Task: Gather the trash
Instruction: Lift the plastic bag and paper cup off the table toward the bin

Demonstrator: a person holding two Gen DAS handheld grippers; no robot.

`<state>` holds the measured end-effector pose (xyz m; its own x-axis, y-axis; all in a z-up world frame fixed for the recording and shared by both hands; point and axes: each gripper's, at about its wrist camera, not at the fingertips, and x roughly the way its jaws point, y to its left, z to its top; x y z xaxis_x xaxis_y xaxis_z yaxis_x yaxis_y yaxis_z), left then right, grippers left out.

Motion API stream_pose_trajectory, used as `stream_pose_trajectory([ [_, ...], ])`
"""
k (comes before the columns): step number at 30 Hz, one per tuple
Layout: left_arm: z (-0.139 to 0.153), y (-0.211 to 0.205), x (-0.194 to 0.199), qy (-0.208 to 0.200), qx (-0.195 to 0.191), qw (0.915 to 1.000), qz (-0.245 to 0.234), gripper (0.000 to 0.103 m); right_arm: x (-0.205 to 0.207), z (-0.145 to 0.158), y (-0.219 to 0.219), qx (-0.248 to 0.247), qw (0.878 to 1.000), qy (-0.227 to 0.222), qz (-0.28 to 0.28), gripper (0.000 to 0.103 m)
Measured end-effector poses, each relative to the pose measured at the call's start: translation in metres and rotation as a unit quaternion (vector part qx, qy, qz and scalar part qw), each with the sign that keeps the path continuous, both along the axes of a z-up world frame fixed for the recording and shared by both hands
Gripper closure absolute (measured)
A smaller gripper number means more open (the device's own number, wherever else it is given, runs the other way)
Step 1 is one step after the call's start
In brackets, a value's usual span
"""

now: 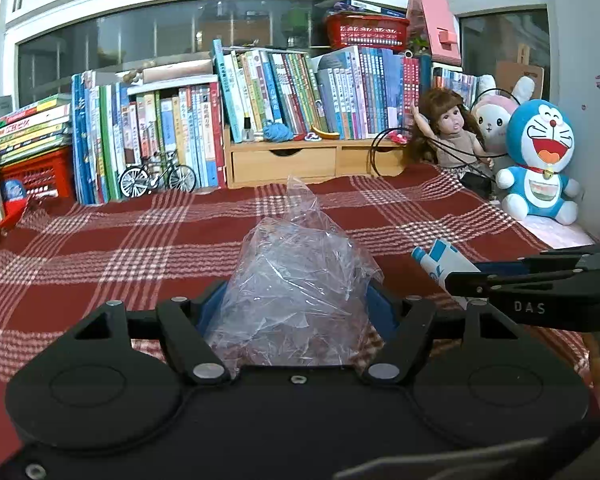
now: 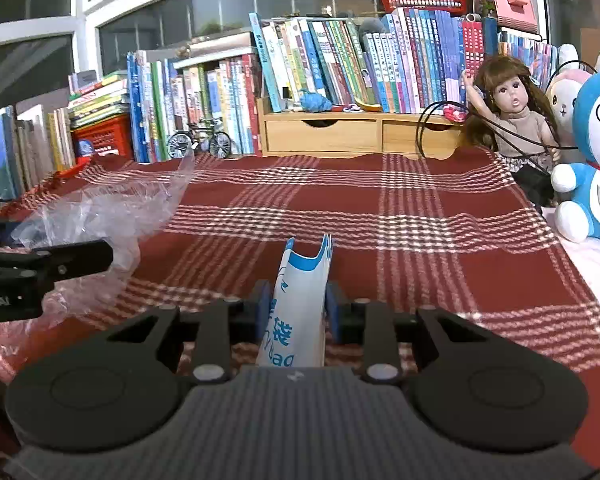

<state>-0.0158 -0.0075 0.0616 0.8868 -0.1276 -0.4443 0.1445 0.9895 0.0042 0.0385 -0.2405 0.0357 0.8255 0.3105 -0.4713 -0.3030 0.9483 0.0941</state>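
A crumpled clear plastic bag [image 1: 296, 280] fills the space between the blue pads of my left gripper [image 1: 298, 312], which is shut on it above the red plaid cloth. From the right wrist view the same clear plastic bag [image 2: 100, 216] bulges at the left beside the left gripper's black finger. My right gripper [image 2: 298, 312] is shut on a white and blue paper packet [image 2: 300, 304] that sticks up between its pads. The white and blue packet [image 1: 440, 262] also shows at the right of the left wrist view, held by the right gripper's black finger.
The red plaid cloth [image 1: 140, 248] covers the surface. Rows of books [image 1: 260, 92], a wooden drawer unit [image 1: 296, 160], a small model bicycle [image 1: 158, 178] and red baskets line the back. A doll [image 1: 448, 128] and plush toys [image 1: 540, 160] sit at the right.
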Motion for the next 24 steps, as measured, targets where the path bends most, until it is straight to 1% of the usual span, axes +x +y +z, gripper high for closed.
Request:
stream_pose_trajectory([
  [9,-0.011,0.006,-0.032,0.011,-0.009,0.9998,0.016,0.033,-0.037,0.000,-0.001,0.023,1.000,0.001,0.021,0.069],
  [14,-0.014,0.008,-0.054,0.011,-0.019,0.9996,0.018,0.033,-0.055,-0.001,0.000,0.031,0.999,0.001,0.030,0.069],
  [20,-0.012,0.007,-0.087,0.008,-0.030,0.9993,0.018,0.033,-0.078,-0.002,0.002,0.043,0.998,0.001,0.041,0.069],
  [24,-0.010,0.007,-0.113,0.024,-0.042,0.9988,0.008,0.033,-0.095,-0.003,0.004,0.044,0.997,0.007,0.058,0.069],
])
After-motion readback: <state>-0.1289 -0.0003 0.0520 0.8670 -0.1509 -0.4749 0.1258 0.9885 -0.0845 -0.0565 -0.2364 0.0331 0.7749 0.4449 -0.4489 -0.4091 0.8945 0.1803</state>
